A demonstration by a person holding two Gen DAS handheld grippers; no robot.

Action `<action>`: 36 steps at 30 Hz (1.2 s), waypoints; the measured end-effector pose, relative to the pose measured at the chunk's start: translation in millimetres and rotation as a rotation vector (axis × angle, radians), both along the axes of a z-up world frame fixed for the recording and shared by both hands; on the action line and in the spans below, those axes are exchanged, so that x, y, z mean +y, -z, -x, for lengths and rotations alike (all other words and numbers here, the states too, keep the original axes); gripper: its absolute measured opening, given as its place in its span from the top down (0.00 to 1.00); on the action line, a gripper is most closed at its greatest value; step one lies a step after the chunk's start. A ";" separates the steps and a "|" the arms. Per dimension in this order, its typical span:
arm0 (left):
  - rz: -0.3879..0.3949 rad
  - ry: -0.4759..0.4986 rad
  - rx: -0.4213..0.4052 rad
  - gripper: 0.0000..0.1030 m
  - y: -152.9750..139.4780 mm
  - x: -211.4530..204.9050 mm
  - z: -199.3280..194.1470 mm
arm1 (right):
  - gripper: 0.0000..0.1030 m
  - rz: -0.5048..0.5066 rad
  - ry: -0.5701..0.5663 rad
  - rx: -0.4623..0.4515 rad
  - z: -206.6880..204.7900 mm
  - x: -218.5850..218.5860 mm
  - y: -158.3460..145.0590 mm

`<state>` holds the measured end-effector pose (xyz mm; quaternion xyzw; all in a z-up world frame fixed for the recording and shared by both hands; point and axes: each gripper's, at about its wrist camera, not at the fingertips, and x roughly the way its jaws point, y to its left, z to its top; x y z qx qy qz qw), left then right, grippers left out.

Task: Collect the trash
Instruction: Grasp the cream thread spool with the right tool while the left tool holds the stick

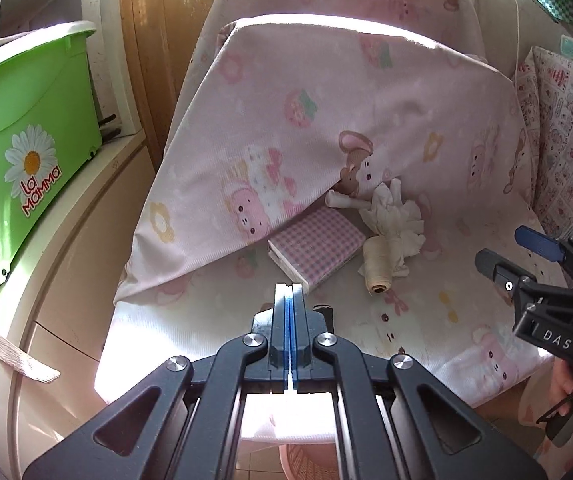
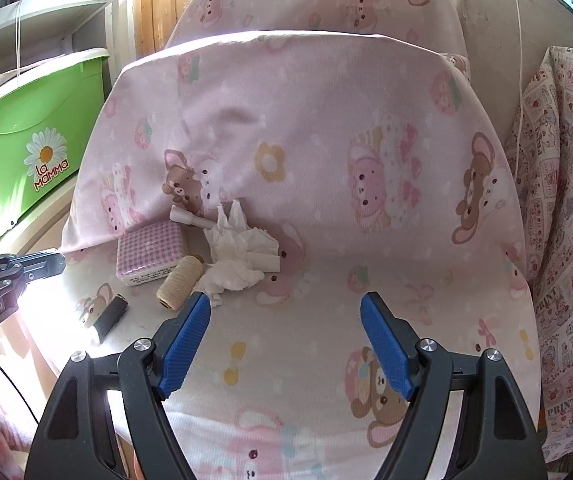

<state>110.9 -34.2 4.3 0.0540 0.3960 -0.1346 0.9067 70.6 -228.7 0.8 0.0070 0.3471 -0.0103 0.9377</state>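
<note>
Left wrist view shows the left gripper (image 1: 290, 292) with its blue pads pressed together, nothing between them, hovering over the near edge of a seat (image 1: 214, 344) covered in pink cartoon-print cloth. Just beyond its tips lie a pink checked packet (image 1: 316, 246), a cream thread spool (image 1: 378, 266) and crumpled tissues (image 1: 392, 220), the spool touching the tissues, with a small white tube (image 1: 342, 201) at the far side against the backrest. At the right edge the right gripper (image 1: 526, 256) comes in from the side, its fingers spread. Right wrist view has the right gripper (image 2: 285, 312) with jaws wide apart and empty, its left pad (image 2: 188, 340) just near of the tissues (image 2: 238, 248) and spool (image 2: 178, 282). The packet (image 2: 151, 254) sits left of them, and a black cylinder (image 2: 111, 314) lies near the seat's left edge. A green tub (image 2: 26, 136) marked "La Mamma" stands at far left, and a patterned pillow (image 2: 566, 216) leans at right.
</note>
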 end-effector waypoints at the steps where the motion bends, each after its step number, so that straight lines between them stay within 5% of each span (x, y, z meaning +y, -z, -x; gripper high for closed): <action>1: 0.012 -0.001 0.023 1.00 1.8 3.3 -2.0 | 0.23 0.005 -0.008 0.001 0.7 4.1 1.0; 5: 0.070 0.083 0.175 0.80 18.9 -4.6 -10.8 | 0.23 0.047 -0.023 -0.010 1.1 20.1 4.3; 12: -0.034 0.077 0.206 0.75 51.6 -25.3 -13.7 | 0.23 0.039 -0.003 -0.010 -5.5 24.1 6.5; 15: -0.039 0.094 0.182 0.75 51.7 -30.7 -12.4 | 0.23 0.033 0.004 -0.001 -8.6 21.1 8.2; 17: -0.063 0.092 0.177 0.89 53.5 -34.5 -12.5 | 0.23 0.034 0.013 -0.006 -9.5 18.8 7.3; 19: -0.058 0.087 0.155 0.91 48.8 -36.4 -10.9 | 0.23 0.017 0.018 -0.007 -10.3 15.9 6.4; 26: 0.066 -0.009 0.025 0.91 0.8 0.0 -4.2 | 0.23 -0.024 -0.035 -0.028 -7.3 23.7 4.0; 31: 0.016 -0.115 -0.067 0.91 -12.8 20.1 -11.6 | 0.46 -0.108 -0.151 0.023 -13.5 46.0 11.0; 36: 0.095 -0.121 -0.015 0.91 -13.5 33.6 -17.5 | 0.61 -0.122 -0.190 0.046 -28.0 71.7 20.6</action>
